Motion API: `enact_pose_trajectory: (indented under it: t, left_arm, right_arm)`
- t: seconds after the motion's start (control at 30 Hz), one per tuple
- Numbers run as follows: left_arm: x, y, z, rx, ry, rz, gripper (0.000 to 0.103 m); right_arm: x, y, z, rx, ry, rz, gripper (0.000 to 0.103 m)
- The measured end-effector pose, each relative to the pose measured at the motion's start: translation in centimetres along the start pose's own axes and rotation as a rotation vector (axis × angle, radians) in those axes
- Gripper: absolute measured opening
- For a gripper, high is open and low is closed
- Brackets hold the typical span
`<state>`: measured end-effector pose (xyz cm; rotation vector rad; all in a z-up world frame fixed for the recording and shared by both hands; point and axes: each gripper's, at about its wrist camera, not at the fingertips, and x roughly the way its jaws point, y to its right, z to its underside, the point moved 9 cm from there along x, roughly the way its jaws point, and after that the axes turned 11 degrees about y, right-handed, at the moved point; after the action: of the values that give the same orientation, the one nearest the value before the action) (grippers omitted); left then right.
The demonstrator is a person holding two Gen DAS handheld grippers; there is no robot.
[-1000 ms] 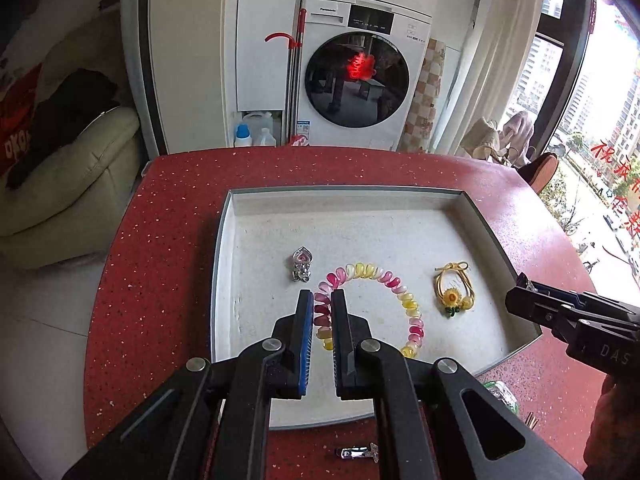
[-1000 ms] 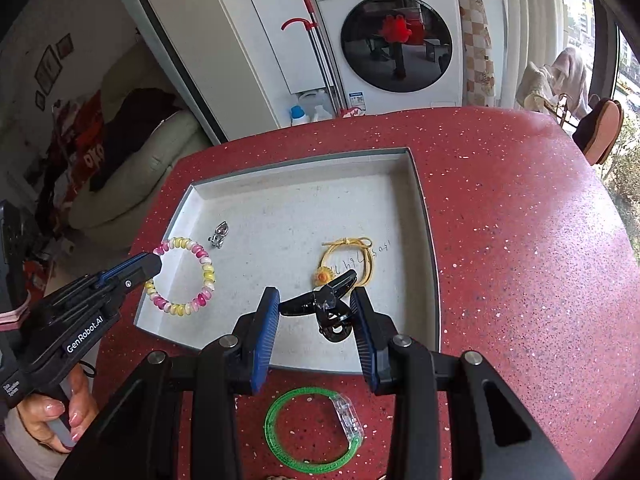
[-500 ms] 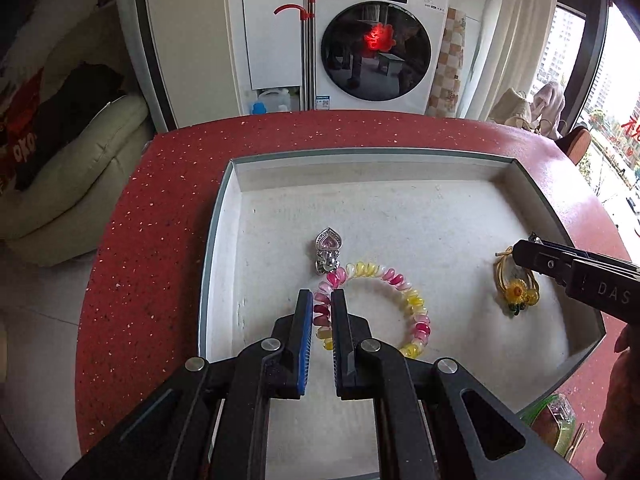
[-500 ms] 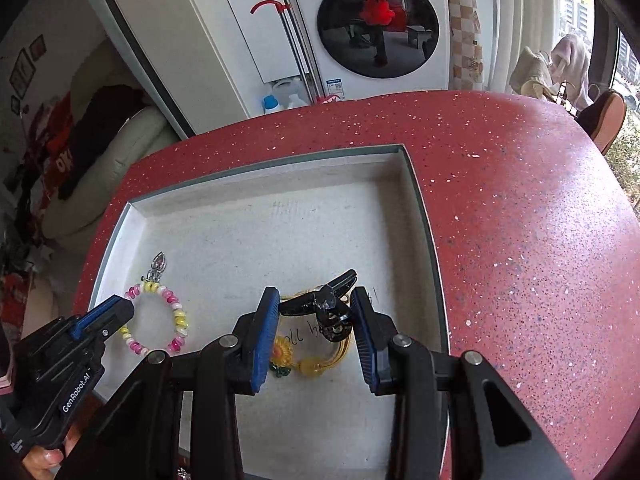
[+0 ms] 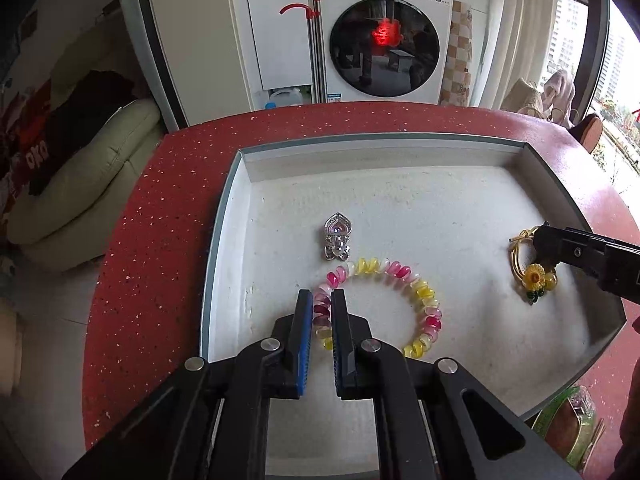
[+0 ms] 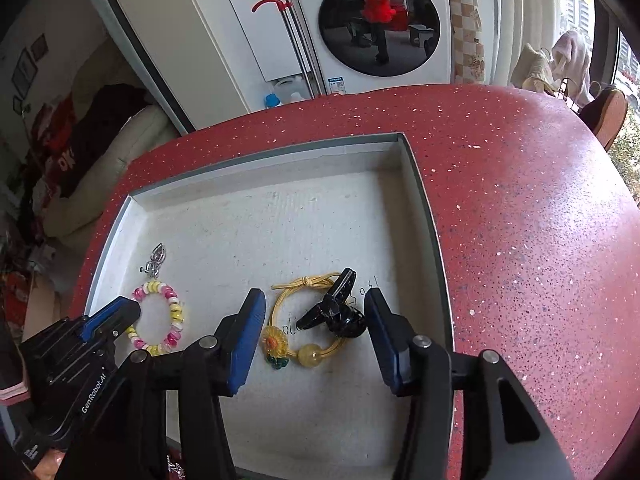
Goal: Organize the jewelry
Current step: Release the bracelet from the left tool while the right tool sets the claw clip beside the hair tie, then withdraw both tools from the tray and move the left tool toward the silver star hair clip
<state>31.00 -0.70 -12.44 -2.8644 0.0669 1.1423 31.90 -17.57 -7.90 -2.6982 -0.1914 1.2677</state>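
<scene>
A grey tray (image 5: 230,216) (image 6: 424,216) sits on the red speckled counter. In it lie a pink and yellow bead bracelet (image 5: 424,300) (image 6: 176,312), a silver heart pendant (image 5: 338,236) (image 6: 156,258) and a yellow cord bracelet with a sunflower charm (image 5: 534,276) (image 6: 288,336). My left gripper (image 5: 321,300) is nearly shut, its jaws straddling the bead bracelet's left side. My right gripper (image 6: 314,308) is open over the tray. A black hair clip (image 6: 336,312) lies between its fingers on the cord bracelet, apart from both pads.
A green bangle (image 5: 572,428) lies on the counter outside the tray's near right corner. A washing machine (image 5: 384,40), a cream sofa (image 5: 84,184) and a chair (image 6: 604,116) stand beyond the counter edge.
Both grippers moved forward over the tray. The right gripper opened wider and let go of the black hair clip, which now rests on the cord bracelet. The left gripper stayed nearly shut.
</scene>
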Motion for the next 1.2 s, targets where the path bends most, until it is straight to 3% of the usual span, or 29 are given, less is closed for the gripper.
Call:
enact_pose_trajectory:
  t: [0.23,0.6,0.63,0.67,0.7,0.73,0.97,1.03,1.17,1.2]
  left_arm:
    - [-0.2,0.1,-0.1,0.0,-0.007,0.006,0.027]
    - [0.3,-0.3,0.2,-0.028,-0.022,0.017,0.027]
    - [0.2,-0.4,0.2,-0.028,-0.02,0.016,0.043]
    - [0.0,-0.5,0.2,-0.03,-0.018,0.016,0.098]
    - [-0.3,-0.6,-0.1,-0.04,-0.004,0.017,0.103]
    - [-0.9,-0.5,-0.6,-0.047,0.041,0.03,0.103]
    - [-3.4,-0.1,-2.0,-0.041,0.088,0.014,0.103]
    - [-4.8,-0.1,-2.0,-0.044,0.105,0.024,0.103]
    - [-7.9,-0.4,-0.9,-0.025,0.135,0.034,0.103]
    - [-8.6,-0.5,-0.5,-0.021,0.141,0.031,0.103]
  right_arm:
    - [-2.6,-1.0,-0.6,0.028,0.044,-0.048,0.063]
    - [-5.5,-1.2,0.4,0.045,0.065,-0.085,0.064]
    - [-5.8,-1.3,0.5,0.045,0.066,-0.088,0.064]
    - [-6.0,-1.4,0.7,0.044,0.067,-0.092,0.064]
    - [-6.2,-1.5,0.9,0.044,0.068,-0.096,0.064]
    - [-6.5,-1.5,1.0,0.044,0.069,-0.101,0.064]
    - [-8.3,-1.2,2.2,0.057,0.073,-0.123,0.068]
    - [-9.0,-1.1,2.8,0.067,0.072,-0.14,0.085]
    - [-10.8,-0.8,3.9,0.089,0.101,-0.164,0.09]
    - [-11.2,-0.7,4.1,0.094,0.105,-0.168,0.101]
